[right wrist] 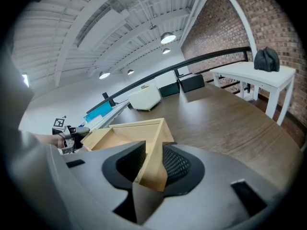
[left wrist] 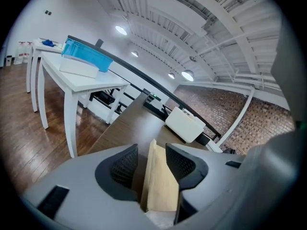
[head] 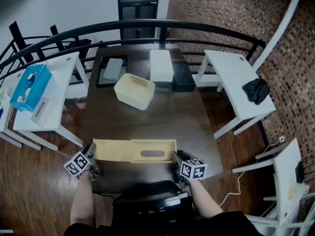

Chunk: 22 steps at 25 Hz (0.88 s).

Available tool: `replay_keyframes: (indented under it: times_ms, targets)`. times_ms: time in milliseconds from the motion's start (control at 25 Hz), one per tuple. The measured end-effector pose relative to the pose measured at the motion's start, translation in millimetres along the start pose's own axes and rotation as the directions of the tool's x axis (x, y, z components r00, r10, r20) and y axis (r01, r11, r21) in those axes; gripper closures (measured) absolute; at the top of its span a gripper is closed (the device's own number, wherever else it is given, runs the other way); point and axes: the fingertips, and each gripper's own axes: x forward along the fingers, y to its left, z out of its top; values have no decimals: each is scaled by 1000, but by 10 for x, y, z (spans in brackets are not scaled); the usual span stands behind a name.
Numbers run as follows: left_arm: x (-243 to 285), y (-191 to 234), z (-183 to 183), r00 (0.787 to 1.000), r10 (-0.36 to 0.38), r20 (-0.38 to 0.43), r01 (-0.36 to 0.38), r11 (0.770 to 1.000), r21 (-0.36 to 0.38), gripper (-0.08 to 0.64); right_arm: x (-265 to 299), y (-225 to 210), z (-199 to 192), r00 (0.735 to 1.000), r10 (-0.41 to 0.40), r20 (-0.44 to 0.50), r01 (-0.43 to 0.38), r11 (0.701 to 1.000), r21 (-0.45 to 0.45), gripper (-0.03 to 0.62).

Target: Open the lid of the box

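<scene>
Grip firm at the right gripper [right wrist: 153, 163], pinched across the right end wall of the wooden box [right wrist: 139, 126], pads [right wrist: 175, 164] pressed to both faces of the wood. Slack at the left gripper [left wrist: 152, 161]: spread fairly wide around the thin end of the lid [left wrist: 160, 190], clear gap at one pad, at most a light touch at the other, so holding nothing. Found at the near edge of the dark tabletop [head: 162, 119], lengthwise between both grippers: box to the right, lid apparently slid far out to the left and lying flat, right part open down to a panel [head: 167, 149] with an oval slot. Probably close to done, with only the last of the overlap to clear. Liable to go wrong in a few ways: lid tipping or dropping off the box end for want of support, with no squeeze on it at present; lid or box sliding over the near edge, being so close to it; whole box dragged leftward on a fresh pull, through a slipping pinch on the smooth wall. Further back and well apart, a white tub [head: 134, 91], of no concern. Hard to judge: extent of overlap between lid and box, and the kind of joint, groove or otherwise. Cut off by the gripper's own body in the left gripper view: lower part of the lid. Hidden under the marker cubes [head: 193, 169] in the head view: both sets of jaws.
</scene>
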Motion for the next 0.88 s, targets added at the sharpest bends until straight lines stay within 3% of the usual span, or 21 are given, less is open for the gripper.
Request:
replay_keyframes:
  times_ms: [120,320,480,560,720,800,880]
  targets:
    - [-118,35,146,998,15,66,-16,1000,4,383,-116,-14,188,997,0,72,-1,1000,12,479]
    - [-372,-170,502,984,-16,178,-8,991,133,383,-557,-255,761,960,-41,277,36,999,25,479]
    - [-689,-391,811,932,-160,325,141,987,81,403,-1051,-286,1219,890,-37,455,12,998,57,478]
    - [-856,-586,890,902,-227,366,203,974,103,411,-1297,-299,1368,848,-49,527,24,998,55,479]
    - [-1054,-1033,880,884,-316,343,232,936,264,440,-1651,-288,1517,790,-61,610,61,998,21,479]
    - [-1102,-1195,856,896,-311,318,189,913,360,498,-1738,-271,1548,772,-44,634,60,998,-3,479]
    - [-1105,-1292,844,906,-294,304,155,901,406,555,-1809,-182,1629,762,-43,646,80,996,-29,479]
